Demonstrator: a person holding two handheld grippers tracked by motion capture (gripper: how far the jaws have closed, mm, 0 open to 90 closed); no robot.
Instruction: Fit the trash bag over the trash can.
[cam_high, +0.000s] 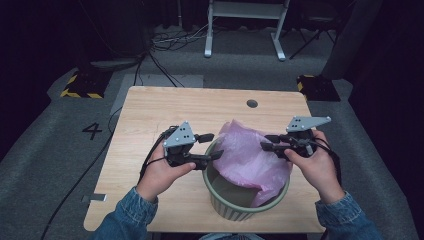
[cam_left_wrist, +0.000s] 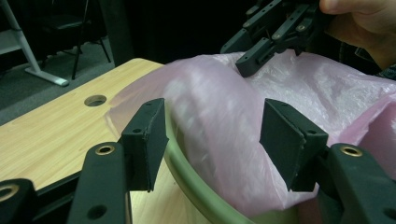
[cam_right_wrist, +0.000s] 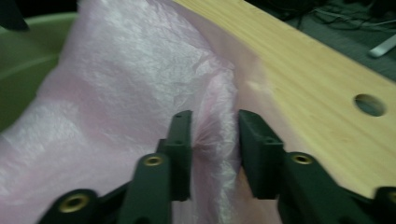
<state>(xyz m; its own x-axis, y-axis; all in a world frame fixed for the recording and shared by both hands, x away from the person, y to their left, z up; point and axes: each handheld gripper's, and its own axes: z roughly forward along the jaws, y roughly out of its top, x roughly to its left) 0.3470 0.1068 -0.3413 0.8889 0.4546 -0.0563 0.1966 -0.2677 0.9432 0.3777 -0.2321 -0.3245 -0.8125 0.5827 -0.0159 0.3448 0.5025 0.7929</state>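
A pale green ribbed bin (cam_high: 235, 207) stands near the table's front edge, with a pink plastic bag (cam_high: 247, 155) bunched over its far rim. My left gripper (cam_high: 216, 146) is at the bin's left side. In the left gripper view it (cam_left_wrist: 212, 140) stands open, with the bin's rim (cam_left_wrist: 187, 172) and the bag (cam_left_wrist: 219, 107) between its jaws and untouched by the pads. My right gripper (cam_high: 265, 142) is at the bag's right edge. In the right gripper view its jaws (cam_right_wrist: 215, 140) stand a little apart, and a puckered fold of the bag (cam_right_wrist: 130, 84) runs loosely between them.
The wooden table (cam_high: 150, 115) has a round hole (cam_high: 252, 103) near its far edge. A person's denim sleeves enter from the bottom. Beyond the table lie cables, a white frame (cam_high: 245, 20) and yellow-and-black blocks (cam_high: 82, 85) on grey floor.
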